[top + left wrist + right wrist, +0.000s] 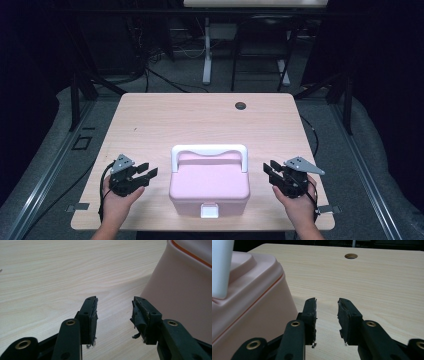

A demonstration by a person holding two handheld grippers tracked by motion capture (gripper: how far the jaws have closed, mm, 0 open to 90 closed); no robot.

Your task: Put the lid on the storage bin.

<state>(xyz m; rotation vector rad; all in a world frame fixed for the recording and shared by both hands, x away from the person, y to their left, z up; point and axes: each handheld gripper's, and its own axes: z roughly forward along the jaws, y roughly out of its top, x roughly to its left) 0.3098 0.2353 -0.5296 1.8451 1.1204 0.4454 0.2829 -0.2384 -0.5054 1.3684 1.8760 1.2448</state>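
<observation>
Two grippers flank a pink box (209, 186) with a white handle (209, 150) near the table's (200, 117) front edge. Left gripper (148, 169) and right gripper (270, 167) each sit just beside it, jaws parted and empty.

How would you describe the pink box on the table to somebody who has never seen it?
On the light wooden table, look at the near middle, between the two grippers. The pink box stands there, closed, with a white handle on top and a white latch in front.
</observation>
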